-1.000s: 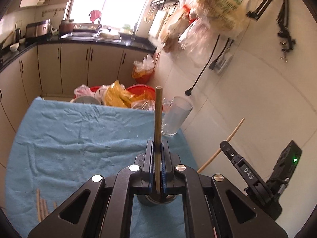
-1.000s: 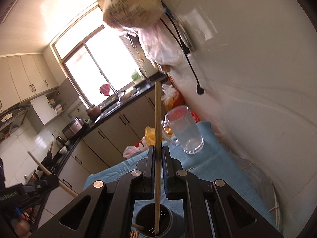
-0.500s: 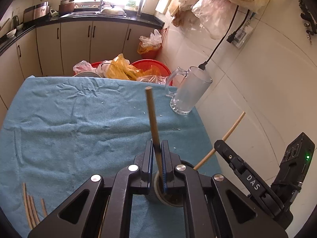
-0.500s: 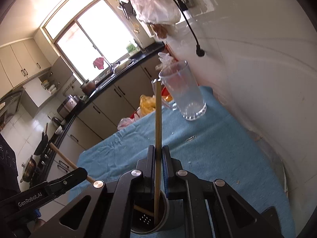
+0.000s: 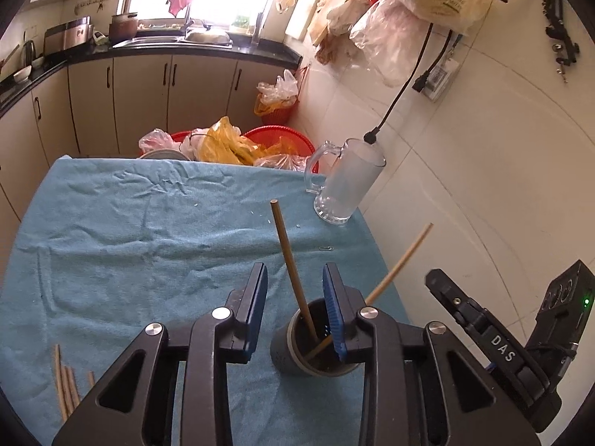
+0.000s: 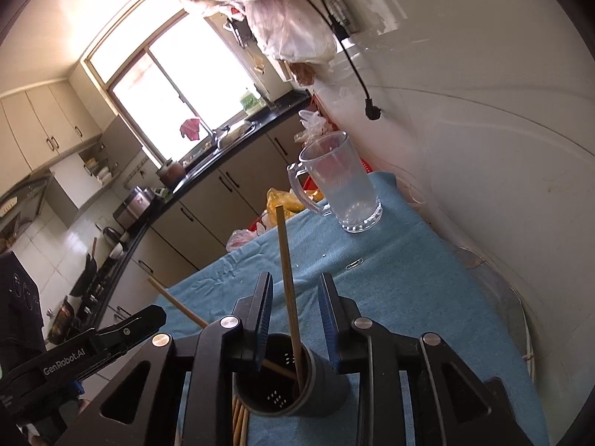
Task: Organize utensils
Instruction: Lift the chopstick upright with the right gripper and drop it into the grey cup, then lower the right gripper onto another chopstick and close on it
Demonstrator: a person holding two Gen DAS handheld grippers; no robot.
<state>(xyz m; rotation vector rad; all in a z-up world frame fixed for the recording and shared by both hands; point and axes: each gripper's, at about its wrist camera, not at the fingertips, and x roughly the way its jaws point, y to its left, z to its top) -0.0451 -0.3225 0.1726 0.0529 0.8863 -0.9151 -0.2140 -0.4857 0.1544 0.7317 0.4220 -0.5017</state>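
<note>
Two chopsticks now stand in the dark holder cup (image 5: 316,338) on the blue-clothed surface (image 5: 130,230); both tongs have just been opening and grip nothing. The left tongs (image 5: 293,312) stand parted around a chopstick (image 5: 292,267) that leans up and slightly left; the right tongs (image 6: 293,312) stand parted around the other chopstick (image 6: 286,271), near upright, tip down in the cup. Several loose chopsticks (image 5: 65,386) lie flat on the cloth, left of the cup, yet to be gathered; I judge the task partway done.
</note>
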